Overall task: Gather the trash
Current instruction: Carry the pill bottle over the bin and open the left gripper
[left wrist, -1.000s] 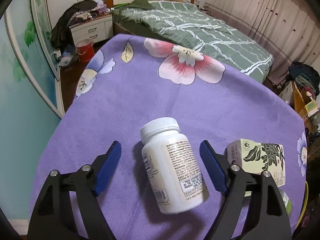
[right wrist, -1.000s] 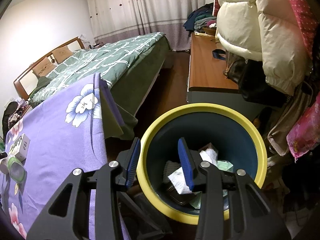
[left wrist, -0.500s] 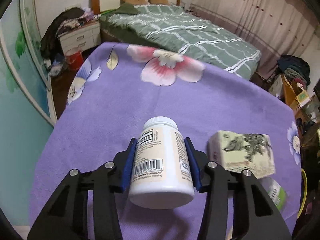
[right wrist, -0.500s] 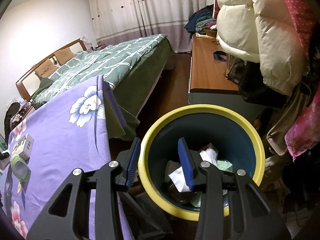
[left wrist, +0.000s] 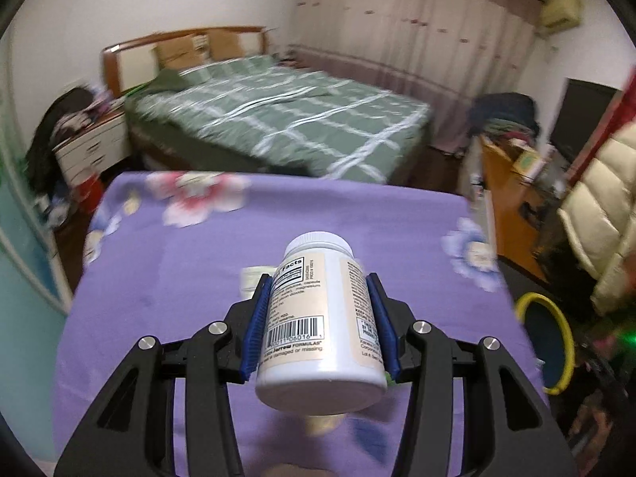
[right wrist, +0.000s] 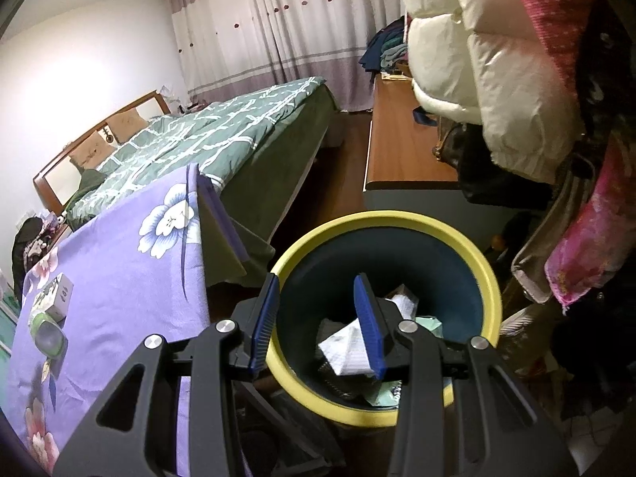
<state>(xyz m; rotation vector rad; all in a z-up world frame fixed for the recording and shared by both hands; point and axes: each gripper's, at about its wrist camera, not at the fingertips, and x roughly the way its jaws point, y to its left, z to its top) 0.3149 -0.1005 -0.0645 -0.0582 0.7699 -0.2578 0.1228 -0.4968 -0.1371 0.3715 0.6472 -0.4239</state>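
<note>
Gripping the white bottle [left wrist: 321, 330] tight in the left claw [left wrist: 320, 326], clear of the purple cloth [left wrist: 167, 318], for binning; holding the right claw [right wrist: 318, 324] half-open and empty over the bin [right wrist: 491, 290].

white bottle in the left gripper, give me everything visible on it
The white bottle looks like plastic: ribbed screw cap on, cream label with a facts panel, small print and a barcode. It is clamped between the blue pads of the left gripper, base toward the camera, cap pointing away, held above the purple cloth. Only the pads touch it.
</note>
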